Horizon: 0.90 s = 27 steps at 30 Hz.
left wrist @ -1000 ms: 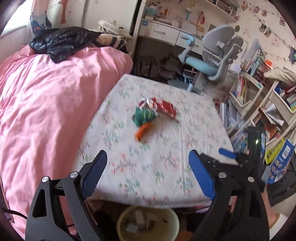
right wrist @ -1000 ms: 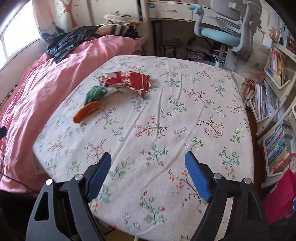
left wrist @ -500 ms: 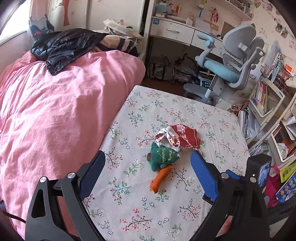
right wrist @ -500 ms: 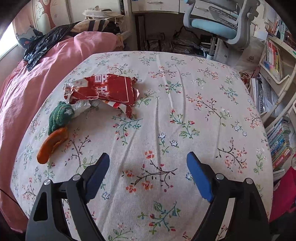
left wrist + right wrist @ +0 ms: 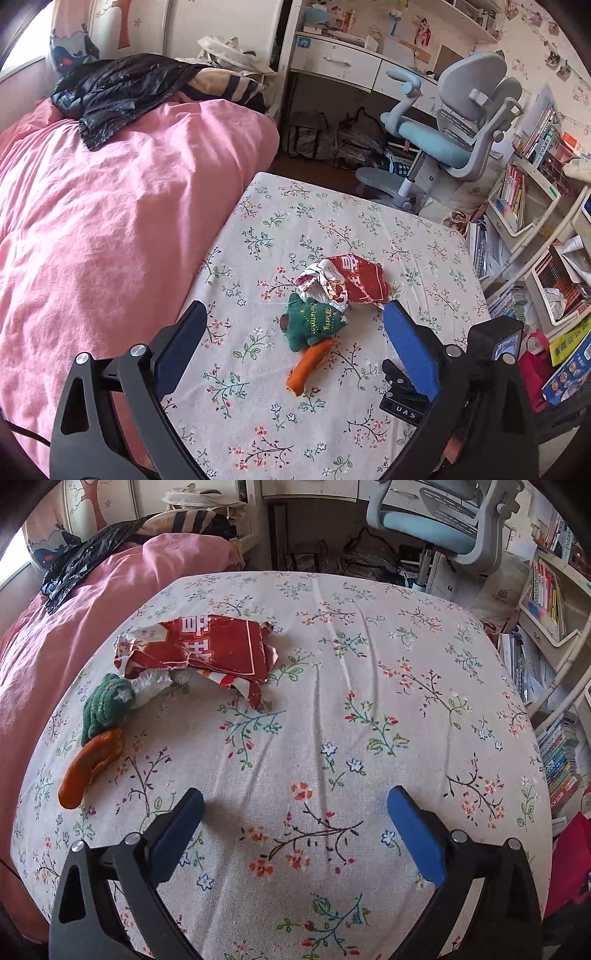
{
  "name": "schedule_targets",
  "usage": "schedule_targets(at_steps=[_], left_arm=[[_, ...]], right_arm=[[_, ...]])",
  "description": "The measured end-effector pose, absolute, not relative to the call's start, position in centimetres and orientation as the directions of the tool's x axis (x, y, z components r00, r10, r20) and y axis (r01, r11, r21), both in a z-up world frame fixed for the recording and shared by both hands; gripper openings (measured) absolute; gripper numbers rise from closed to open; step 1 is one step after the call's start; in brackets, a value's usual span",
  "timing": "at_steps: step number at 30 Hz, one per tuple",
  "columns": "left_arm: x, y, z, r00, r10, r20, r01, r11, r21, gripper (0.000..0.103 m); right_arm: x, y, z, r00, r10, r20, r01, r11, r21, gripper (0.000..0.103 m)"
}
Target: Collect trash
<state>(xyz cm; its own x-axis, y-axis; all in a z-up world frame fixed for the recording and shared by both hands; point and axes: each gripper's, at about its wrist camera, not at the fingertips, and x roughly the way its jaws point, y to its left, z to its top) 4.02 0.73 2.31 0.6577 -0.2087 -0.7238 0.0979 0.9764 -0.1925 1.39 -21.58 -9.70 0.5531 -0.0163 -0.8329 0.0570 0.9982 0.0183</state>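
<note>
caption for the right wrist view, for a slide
Right gripper, jaws opening and nothing between them, over a floral tablecloth; a torn red wrapper lies ahead to the left.

My left gripper (image 5: 291, 328) tilts downward, its two blue-padded fingers (image 5: 410, 354) spread wide and opening, with nothing pressed between them. My right gripper (image 5: 295, 814) also angles downward, its fingers (image 5: 415, 836) opening wide and empty, black frames visible below both.
</note>
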Motion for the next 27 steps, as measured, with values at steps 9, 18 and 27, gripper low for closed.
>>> schedule_targets(at_steps=[9, 18, 27], left_arm=[[3.96, 0.23, 2.53, 0.657, -0.221, -0.721, 0.119, 0.975, -0.19, 0.094], [3.98, 0.17, 2.58, 0.657, -0.224, -0.72, 0.123, 0.974, -0.192, 0.095], [4.12, 0.14, 2.94, 0.657, -0.234, -0.716, 0.128, 0.971, -0.2, 0.095]], right_arm=[[1.4, -21.54, -9.72, 0.553, -0.016, -0.833, 0.057, 0.998, 0.018, 0.096], [1.39, -21.52, -9.74, 0.553, -0.017, -0.833, 0.057, 0.998, 0.017, 0.096], [1.42, -21.54, -9.76, 0.554, -0.017, -0.833, 0.056, 0.998, 0.017, 0.096]])
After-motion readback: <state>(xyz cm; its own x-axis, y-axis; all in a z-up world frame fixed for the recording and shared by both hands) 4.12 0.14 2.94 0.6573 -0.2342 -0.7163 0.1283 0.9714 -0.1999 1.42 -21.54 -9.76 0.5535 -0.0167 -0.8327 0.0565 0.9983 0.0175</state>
